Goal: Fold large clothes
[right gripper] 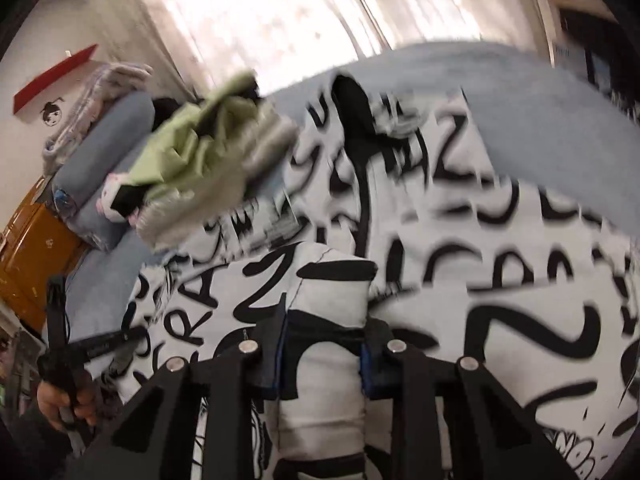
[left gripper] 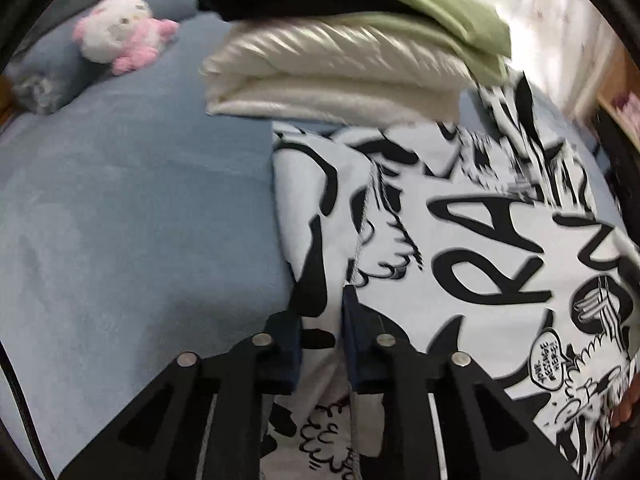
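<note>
Left gripper (left gripper: 320,320): your jaws were clenched on an edge of the printed garment (left gripper: 460,240), cloth bunched between the blue pads at its left border.
Right gripper (right gripper: 324,344): your jaws were grasping a rolled fold of the same garment (right gripper: 500,300), the wad standing up between the pads.
Where the garment lay: spread on the blue bed (left gripper: 120,200), just in front of the folded stack (left gripper: 340,80), its far edge touching the stack's base.
Long axis: it seemed to run away from you towards the stack, lettering skewed across it; motion blur kept you from being sure.
Progress: early, by my reading. You had both grips set, the body lay mostly open, and no finished fold showed.
Left to do: carry the held edges over, flatten, then add it to the stack.
Farther off: a pink and white plush toy (left gripper: 120,32) rested by the pillow (left gripper: 48,72).
</note>
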The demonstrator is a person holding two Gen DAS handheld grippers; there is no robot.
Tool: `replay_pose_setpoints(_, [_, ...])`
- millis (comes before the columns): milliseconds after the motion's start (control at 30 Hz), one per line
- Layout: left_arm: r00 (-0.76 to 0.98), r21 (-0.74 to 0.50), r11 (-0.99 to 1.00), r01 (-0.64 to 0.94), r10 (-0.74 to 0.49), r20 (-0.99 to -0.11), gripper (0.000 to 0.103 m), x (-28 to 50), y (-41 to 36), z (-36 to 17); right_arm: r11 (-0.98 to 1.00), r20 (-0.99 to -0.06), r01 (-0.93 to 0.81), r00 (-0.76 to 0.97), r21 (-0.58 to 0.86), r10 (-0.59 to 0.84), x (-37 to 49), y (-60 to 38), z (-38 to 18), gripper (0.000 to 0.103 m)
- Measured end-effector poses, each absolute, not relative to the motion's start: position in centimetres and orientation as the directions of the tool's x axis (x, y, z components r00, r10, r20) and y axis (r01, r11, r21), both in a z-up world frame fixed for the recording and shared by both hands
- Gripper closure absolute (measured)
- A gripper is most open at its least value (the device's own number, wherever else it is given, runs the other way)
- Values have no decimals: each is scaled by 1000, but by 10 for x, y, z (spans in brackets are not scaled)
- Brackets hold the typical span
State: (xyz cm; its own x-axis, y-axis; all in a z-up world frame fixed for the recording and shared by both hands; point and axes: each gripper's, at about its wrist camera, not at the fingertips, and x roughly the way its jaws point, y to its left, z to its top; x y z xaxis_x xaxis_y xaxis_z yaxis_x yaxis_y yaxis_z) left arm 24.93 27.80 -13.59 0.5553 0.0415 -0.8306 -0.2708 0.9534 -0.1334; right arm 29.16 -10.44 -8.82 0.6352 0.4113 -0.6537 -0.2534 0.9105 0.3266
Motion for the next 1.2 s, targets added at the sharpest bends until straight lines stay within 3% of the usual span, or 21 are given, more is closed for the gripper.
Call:
replay_pose_setpoints(133, [584, -56, 956, -289, 130, -801, 92, 244, 288, -147, 959, -807, -150, 518, 241, 284, 312, -103, -133, 74])
replay_pose_setpoints(333, [569, -48, 957, -285, 129, -812, 81, 239, 297, -136, 948, -787, -91, 536, 305, 305, 295, -129, -112, 59])
replay_pose_setpoints(600, [650, -31, 980, -195, 105, -752, 79, 214, 243, -87, 942, -734, -239, 591, 236, 334, 254, -78, -71, 59])
replay_pose_setpoints(733, [636, -51, 988, -148, 55, -770, 78, 210, 199, -84, 916, -742, -327, 551, 230, 383, 239, -23, -76, 59])
replay_pose_setpoints(867, [554, -58, 986, -158, 39, -831, 71, 208, 171, -112, 905, -771, -361, 501, 227, 394, 231, 8, -97, 59])
replay_pose_setpoints(933, [497, -57, 983, -176, 39, -867, 71, 208, 173, -132, 912, -798, -343, 473, 223, 373, 231, 8, -111, 59])
replay_pose_setpoints(1200, [511, -66, 972, -224, 59, -858, 71, 192, 207, -132, 973, -792, -152, 566, 172, 228, 224, -88, -116, 59])
